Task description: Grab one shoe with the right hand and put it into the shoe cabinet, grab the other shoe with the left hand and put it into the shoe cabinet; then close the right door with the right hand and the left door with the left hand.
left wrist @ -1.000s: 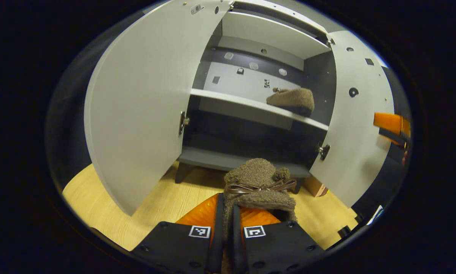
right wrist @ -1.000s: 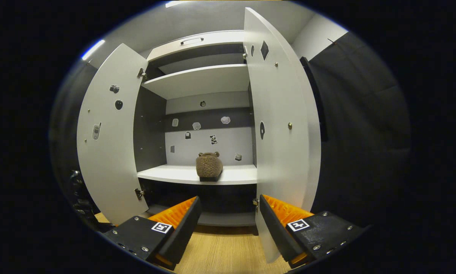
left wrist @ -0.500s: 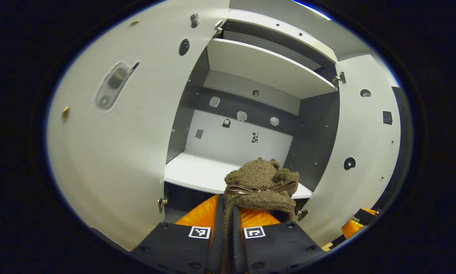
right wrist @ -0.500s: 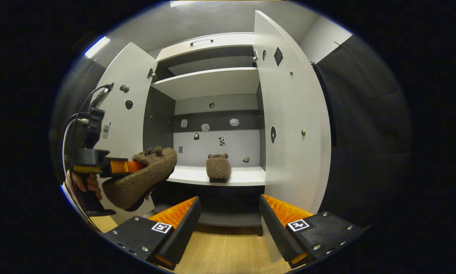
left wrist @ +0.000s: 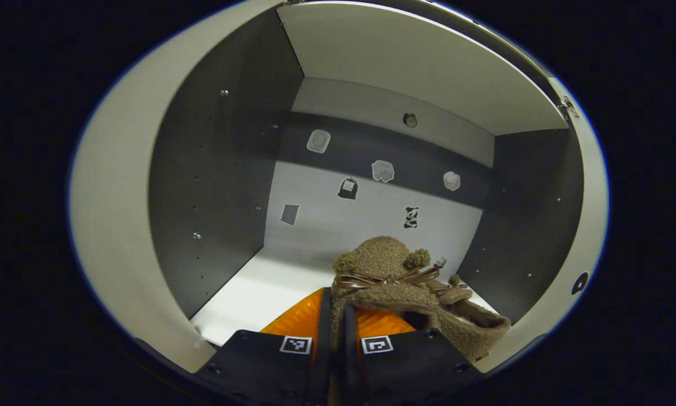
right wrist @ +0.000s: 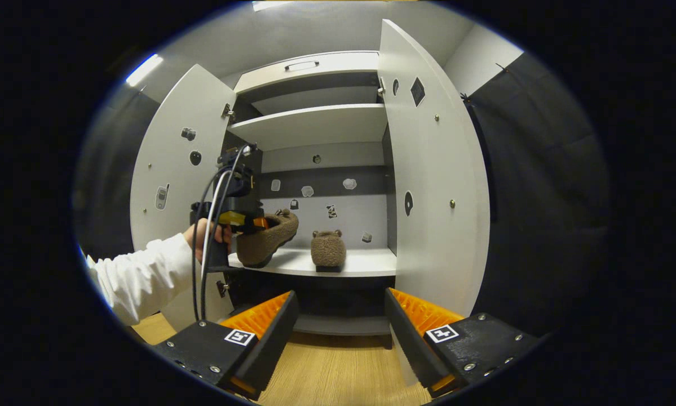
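Observation:
My left gripper (left wrist: 336,299) is shut on a brown fuzzy slipper (left wrist: 383,265) with a bow, held inside the shoe cabinet over the white middle shelf (left wrist: 247,299). The other slipper (left wrist: 473,322) lies on that shelf just to its right. In the right gripper view, the left gripper (right wrist: 242,221) holds its slipper (right wrist: 267,239) tilted at the shelf's left part, beside the slipper that lies there (right wrist: 327,249). Whether the held slipper touches the shelf (right wrist: 371,262) I cannot tell. My right gripper (right wrist: 338,332) hangs open in front of the cabinet with nothing between its fingers.
Both cabinet doors stand open, the left door (right wrist: 168,180) and the right door (right wrist: 428,186). An upper shelf (right wrist: 315,121) and a lower shelf (right wrist: 338,324) frame the middle one. A hand and white sleeve (right wrist: 135,273) reach in from the left. The wooden floor (right wrist: 332,378) lies below.
The left gripper has risen from near the floor and gone forward into the cabinet with its slipper, up to the middle shelf. The right gripper has stayed open, almost in place.

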### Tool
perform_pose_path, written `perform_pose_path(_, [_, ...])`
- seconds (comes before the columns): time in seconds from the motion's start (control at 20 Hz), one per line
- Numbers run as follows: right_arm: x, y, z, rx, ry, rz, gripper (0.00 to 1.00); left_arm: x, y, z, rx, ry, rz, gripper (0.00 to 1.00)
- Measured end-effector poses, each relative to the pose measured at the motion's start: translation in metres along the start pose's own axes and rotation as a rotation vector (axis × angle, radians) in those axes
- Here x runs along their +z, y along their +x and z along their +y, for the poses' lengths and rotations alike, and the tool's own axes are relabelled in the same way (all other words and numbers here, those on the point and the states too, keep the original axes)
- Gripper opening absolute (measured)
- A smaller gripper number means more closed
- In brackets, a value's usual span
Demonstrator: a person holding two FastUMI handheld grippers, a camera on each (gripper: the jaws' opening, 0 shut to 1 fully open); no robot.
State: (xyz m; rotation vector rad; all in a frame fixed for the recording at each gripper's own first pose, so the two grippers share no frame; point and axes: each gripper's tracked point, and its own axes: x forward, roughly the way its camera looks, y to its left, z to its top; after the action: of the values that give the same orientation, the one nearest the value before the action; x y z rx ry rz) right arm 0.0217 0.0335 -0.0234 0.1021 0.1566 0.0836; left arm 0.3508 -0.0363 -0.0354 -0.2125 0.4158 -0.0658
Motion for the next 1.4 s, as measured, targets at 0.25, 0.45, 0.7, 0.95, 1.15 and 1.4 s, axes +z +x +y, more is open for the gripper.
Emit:
perform_pose_path(0.25, [0.001,-0.004,-0.012,-0.039,-0.002,0.003,0.94,-0.023,0.043,0.016,0.053,-0.009,0.105,0.18])
perform_pose_path(0.45, [-0.002,0.0,-0.021,-0.051,0.018,0.018,0.94,-0.029,0.052,0.021,0.064,-0.014,0.127,0.38])
perform_pose_path(0.7, [-0.001,0.002,-0.023,-0.054,0.013,0.014,0.94,-0.031,0.05,0.029,0.069,-0.003,0.144,0.61])
perform_pose_path(0.95, [0.0,0.004,-0.017,-0.033,0.009,0.013,0.94,-0.029,0.037,0.031,0.032,-0.037,0.154,0.97])
perform_pose_path(1.15, [0.0,0.005,-0.011,-0.017,0.014,0.017,0.94,-0.011,0.011,0.014,-0.04,-0.03,0.124,0.98])
perform_pose_path(1.4, [0.0,0.001,-0.006,-0.004,0.02,0.014,0.94,0.033,-0.039,-0.009,-0.096,0.055,-0.005,0.97])
